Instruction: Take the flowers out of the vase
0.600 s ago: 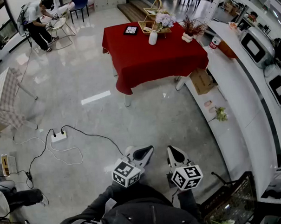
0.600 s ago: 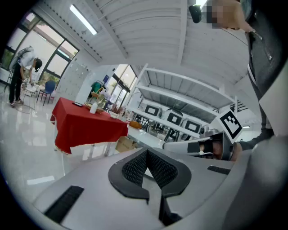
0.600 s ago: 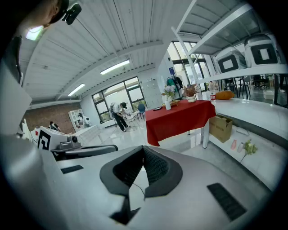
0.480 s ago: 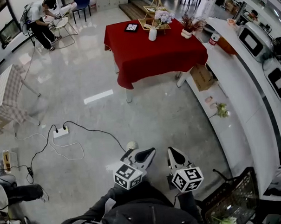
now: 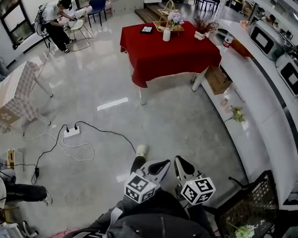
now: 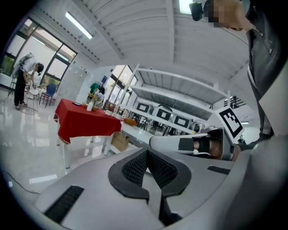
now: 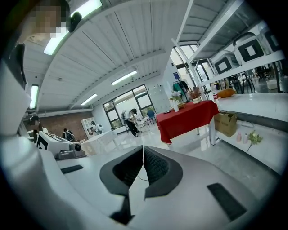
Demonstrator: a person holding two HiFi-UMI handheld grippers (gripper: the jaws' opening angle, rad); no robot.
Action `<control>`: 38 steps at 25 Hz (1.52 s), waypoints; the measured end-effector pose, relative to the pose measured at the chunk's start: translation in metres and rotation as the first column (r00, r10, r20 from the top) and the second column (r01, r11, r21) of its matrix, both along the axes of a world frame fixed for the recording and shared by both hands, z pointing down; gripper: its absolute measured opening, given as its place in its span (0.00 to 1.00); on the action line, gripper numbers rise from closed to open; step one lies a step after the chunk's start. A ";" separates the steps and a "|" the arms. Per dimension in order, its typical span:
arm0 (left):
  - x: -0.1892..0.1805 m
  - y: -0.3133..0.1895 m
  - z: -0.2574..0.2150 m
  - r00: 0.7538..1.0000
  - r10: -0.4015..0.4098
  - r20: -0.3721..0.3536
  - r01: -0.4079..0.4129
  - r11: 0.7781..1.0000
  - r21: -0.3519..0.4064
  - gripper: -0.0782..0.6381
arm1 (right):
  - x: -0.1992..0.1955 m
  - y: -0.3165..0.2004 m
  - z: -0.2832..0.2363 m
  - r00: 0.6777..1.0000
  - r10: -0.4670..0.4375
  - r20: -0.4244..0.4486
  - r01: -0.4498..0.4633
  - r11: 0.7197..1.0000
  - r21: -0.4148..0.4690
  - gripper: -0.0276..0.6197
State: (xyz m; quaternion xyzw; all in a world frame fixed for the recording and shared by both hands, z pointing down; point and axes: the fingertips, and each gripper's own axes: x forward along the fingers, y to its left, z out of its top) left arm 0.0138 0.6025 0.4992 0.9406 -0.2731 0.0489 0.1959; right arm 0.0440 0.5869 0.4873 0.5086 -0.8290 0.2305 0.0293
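The pale pink flowers stand in the white ceramic vase, upright and untouched, toward the far edge of the red-draped table. Seen from the head view, that table lies at 12 o'clock from the grippers, well apart from them across the glossy grey floor. What has just changed is the viewpoint, not the vase. The table now sits a little toward 1 o'clock of its place half a second ago, more of the room shows at 9 o'clock, and a pale shoe has come into sight at 11 o'clock, just ahead of the grippers. I judge that the person is mid-step, walking toward the table. The left gripper and the right gripper are held side by side near the body, pointing toward 12 o'clock. In each gripper view the ribbed pads meet with nothing between them, so both tools are fully closed and empty. For the task, this is still the approach; the jaws must open before any stem can be taken.
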 end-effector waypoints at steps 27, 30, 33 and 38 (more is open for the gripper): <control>-0.022 -0.190 -0.025 1.000 -0.010 -0.007 0.010 0.999 -0.031 0.12 | -0.013 -0.179 -0.022 0.998 0.029 0.049 -0.028 0.999 -0.023 0.06; -0.030 -0.217 -0.026 1.000 0.002 0.000 -0.002 0.999 -0.036 0.12 | -0.022 -0.207 -0.024 0.998 0.035 0.052 -0.034 0.999 -0.024 0.06; -0.038 -0.243 -0.026 1.000 0.011 0.000 -0.011 0.999 -0.041 0.12 | -0.030 -0.235 -0.024 0.998 0.043 0.047 -0.042 0.999 -0.024 0.06; -0.047 -0.288 -0.031 0.999 0.039 -0.003 -0.039 0.999 -0.024 0.12 | -0.040 -0.278 -0.026 0.998 0.058 0.040 -0.058 0.998 -0.013 0.06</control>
